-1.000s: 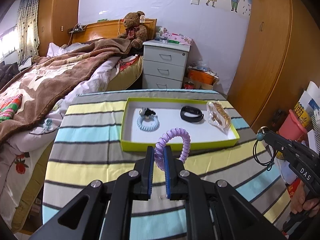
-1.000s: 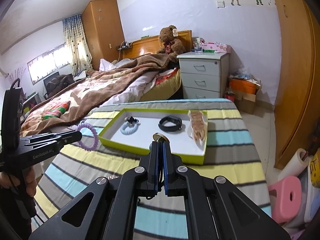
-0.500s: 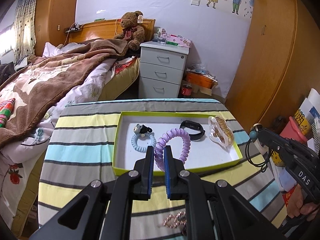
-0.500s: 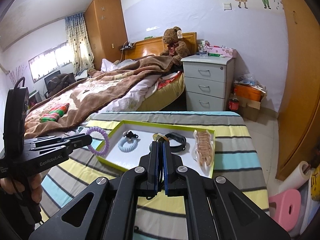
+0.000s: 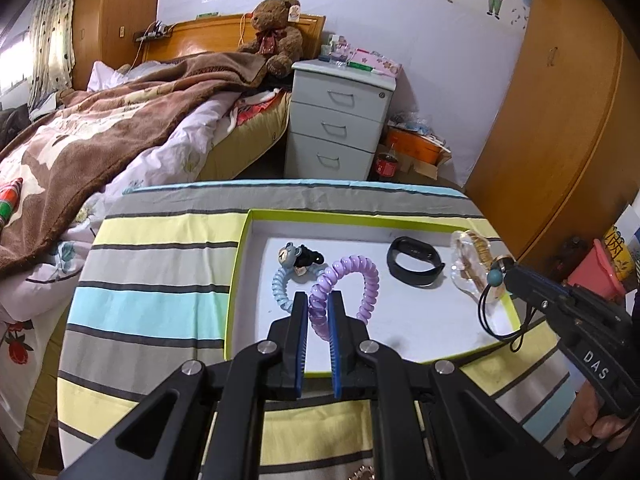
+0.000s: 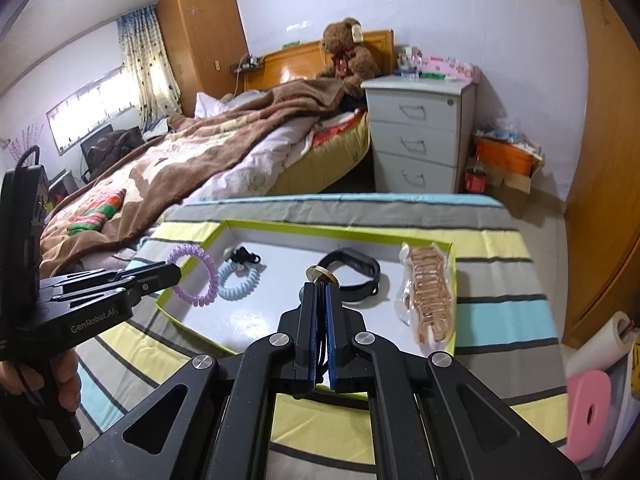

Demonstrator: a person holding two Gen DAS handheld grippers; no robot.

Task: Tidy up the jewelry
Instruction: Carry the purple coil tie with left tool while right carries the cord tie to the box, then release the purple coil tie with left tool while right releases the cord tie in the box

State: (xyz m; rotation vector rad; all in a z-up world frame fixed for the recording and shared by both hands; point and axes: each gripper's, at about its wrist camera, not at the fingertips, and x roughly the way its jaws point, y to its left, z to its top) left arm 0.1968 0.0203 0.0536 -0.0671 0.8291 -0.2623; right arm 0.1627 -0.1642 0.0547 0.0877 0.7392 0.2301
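My left gripper (image 5: 318, 300) is shut on a purple spiral hair tie (image 5: 360, 276) and holds it over the left part of the green-rimmed white tray (image 5: 240, 248). It also shows in the right wrist view (image 6: 176, 274), with the purple tie (image 6: 196, 276) there. My right gripper (image 6: 319, 286) is shut on a black cord necklace with a gold ring and a teal bead (image 5: 494, 280), above the tray's right side. In the tray lie a blue spiral tie with a bear charm (image 5: 286, 276), a black wristband (image 5: 414, 262) and a bagged gold chain (image 6: 430, 292).
The tray sits on a striped cloth-covered table (image 5: 160, 300). A rose-gold item (image 5: 362, 472) lies at the near edge. A bed (image 5: 100, 132), a white nightstand (image 5: 340, 120) and wooden wardrobes (image 5: 560, 120) stand beyond. A pink stool (image 6: 592, 412) is on the right.
Both grippers have moved forward and now hold their pieces over the tray. The purple tie went from the tray's front edge to above its inside. Both stay shut.
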